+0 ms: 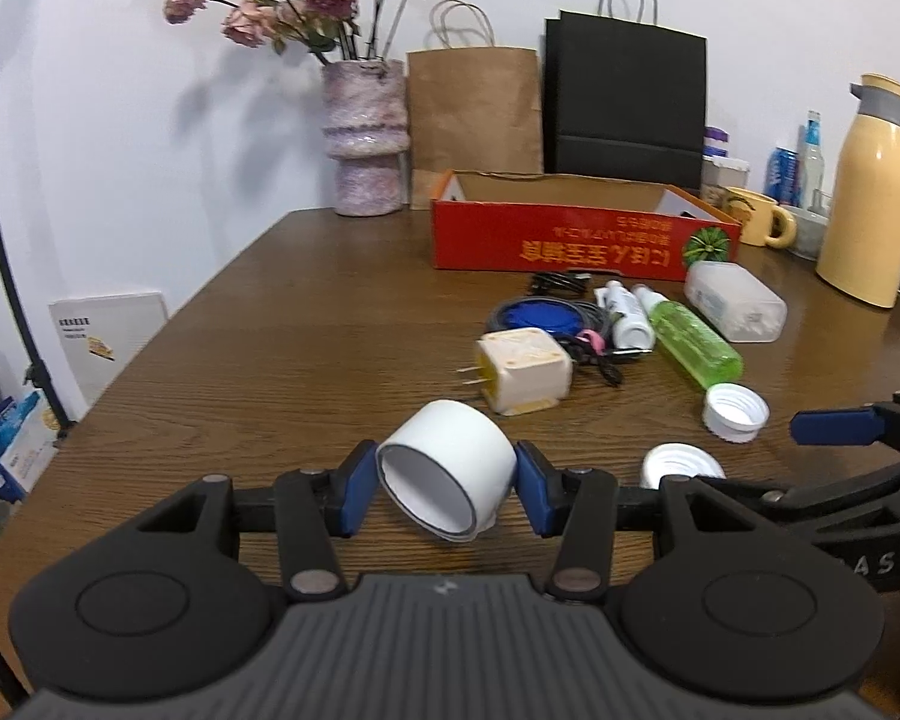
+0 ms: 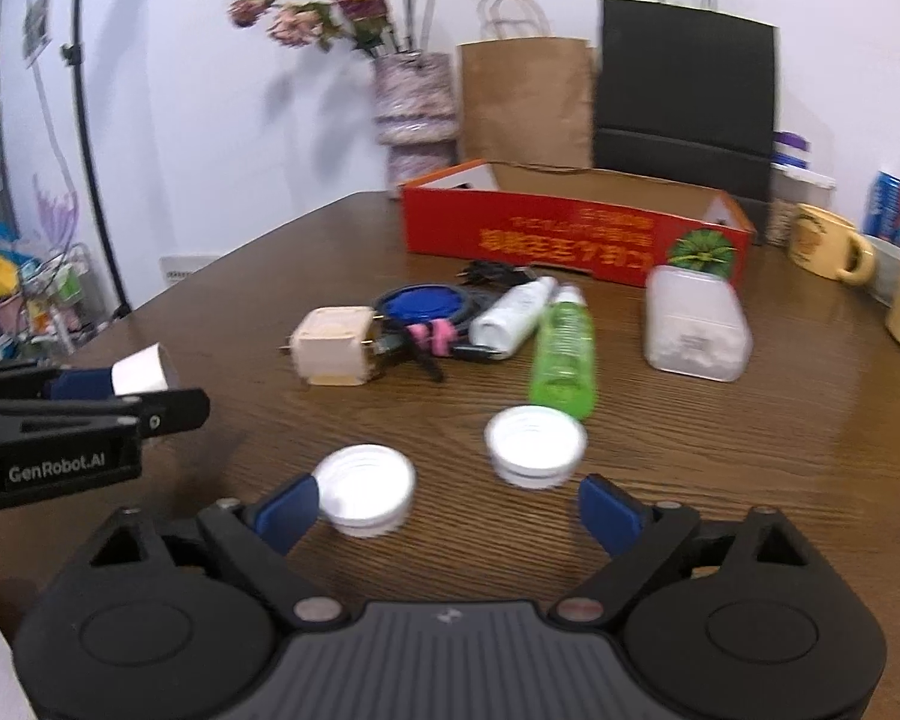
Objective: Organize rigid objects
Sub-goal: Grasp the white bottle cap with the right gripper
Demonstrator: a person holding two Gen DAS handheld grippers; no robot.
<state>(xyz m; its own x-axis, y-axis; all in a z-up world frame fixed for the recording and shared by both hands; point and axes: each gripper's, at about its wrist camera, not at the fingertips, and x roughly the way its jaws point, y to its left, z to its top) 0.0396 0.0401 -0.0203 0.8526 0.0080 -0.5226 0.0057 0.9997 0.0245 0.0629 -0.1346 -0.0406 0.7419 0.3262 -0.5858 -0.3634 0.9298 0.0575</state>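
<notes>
Two grippers: left gripper (image 1: 447,483) clamped on white hollow tape roll (image 1: 447,471); right gripper (image 2: 447,510) spread, empty.
Handling: roll probably light, stiff; hold outer wall.

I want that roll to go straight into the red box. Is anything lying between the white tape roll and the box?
Yes. The cream plug adapter lies just beyond the white tape roll held by the left hand-held gripper, with the blue disc and cables behind it, before the red box.

Vase of flowers (image 1: 365,138), paper bags (image 1: 473,111) behind.
</notes>
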